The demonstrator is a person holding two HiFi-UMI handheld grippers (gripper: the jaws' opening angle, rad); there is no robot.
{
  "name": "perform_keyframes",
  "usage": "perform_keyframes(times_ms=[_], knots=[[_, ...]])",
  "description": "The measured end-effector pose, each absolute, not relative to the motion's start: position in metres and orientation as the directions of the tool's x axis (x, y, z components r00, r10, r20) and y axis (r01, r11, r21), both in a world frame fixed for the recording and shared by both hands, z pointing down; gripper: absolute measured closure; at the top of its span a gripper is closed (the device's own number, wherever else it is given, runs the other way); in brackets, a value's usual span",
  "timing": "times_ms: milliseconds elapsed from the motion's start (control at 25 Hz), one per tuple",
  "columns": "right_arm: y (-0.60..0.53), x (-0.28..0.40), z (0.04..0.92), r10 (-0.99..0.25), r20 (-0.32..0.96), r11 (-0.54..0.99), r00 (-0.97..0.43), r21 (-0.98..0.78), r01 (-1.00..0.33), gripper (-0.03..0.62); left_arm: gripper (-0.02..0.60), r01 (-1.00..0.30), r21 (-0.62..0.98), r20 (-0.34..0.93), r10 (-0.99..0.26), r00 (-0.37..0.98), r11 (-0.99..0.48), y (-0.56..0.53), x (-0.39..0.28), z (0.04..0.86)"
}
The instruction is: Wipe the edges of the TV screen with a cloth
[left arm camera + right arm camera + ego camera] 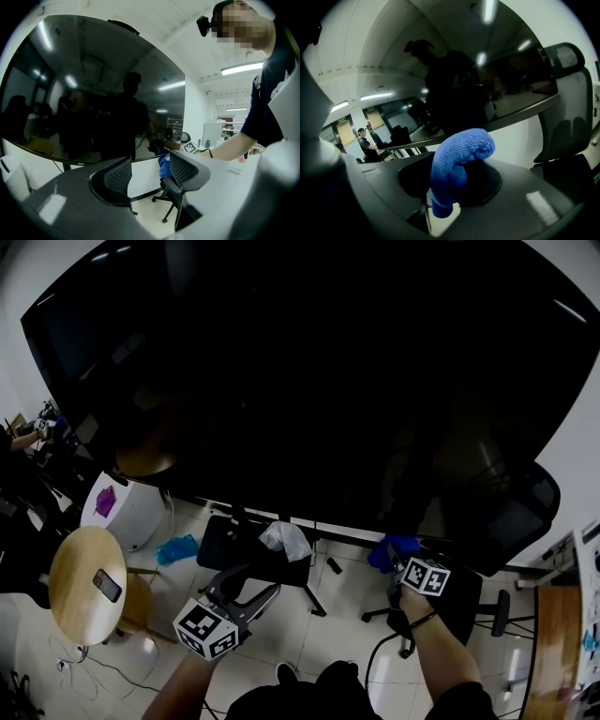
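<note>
The big dark TV screen [309, 371] fills the upper part of the head view, and its lower edge [309, 521] runs above the floor. My right gripper [398, 561] is shut on a blue cloth [390, 549], just below the screen's lower edge at the right. In the right gripper view the blue cloth [457, 161] bulges out of the gripper [452, 185], with the TV screen [487, 79] behind it. My left gripper [246, 589] hangs lower at the left, apart from the screen. Its jaws [150, 172] stand open and hold nothing; the cloth [164, 165] shows beyond them.
A black chair [234, 554] with a white bundle stands under the screen between the grippers. A mesh office chair [520, 507] is at the right. A round wooden table [80, 601] with a phone and a white drum [131, 512] stand at the left. Cables lie on the floor.
</note>
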State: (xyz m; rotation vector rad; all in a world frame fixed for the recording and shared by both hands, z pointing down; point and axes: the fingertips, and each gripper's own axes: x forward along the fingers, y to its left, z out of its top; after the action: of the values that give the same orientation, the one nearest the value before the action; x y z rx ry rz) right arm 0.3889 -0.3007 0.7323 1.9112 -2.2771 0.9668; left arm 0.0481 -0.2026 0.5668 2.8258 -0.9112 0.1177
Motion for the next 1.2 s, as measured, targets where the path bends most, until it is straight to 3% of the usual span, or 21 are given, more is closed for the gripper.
perform_keyframes(times_ms=[800, 1200], knots=[[-0.338, 0.267, 0.721, -0.831, 0.323, 0.287, -0.453, -0.449, -0.846, 0.454, 0.347, -0.702, 0.16, 0.12, -0.693, 0.711, -0.694, -0.241, -0.007, 0.574], [-0.357, 0.213, 0.733, -0.823, 0.353, 0.261, -0.445, -0.462, -0.848, 0.454, 0.348, -0.68, 0.186, 0.127, -0.669, 0.733, -0.709, -0.257, -0.057, 0.583]])
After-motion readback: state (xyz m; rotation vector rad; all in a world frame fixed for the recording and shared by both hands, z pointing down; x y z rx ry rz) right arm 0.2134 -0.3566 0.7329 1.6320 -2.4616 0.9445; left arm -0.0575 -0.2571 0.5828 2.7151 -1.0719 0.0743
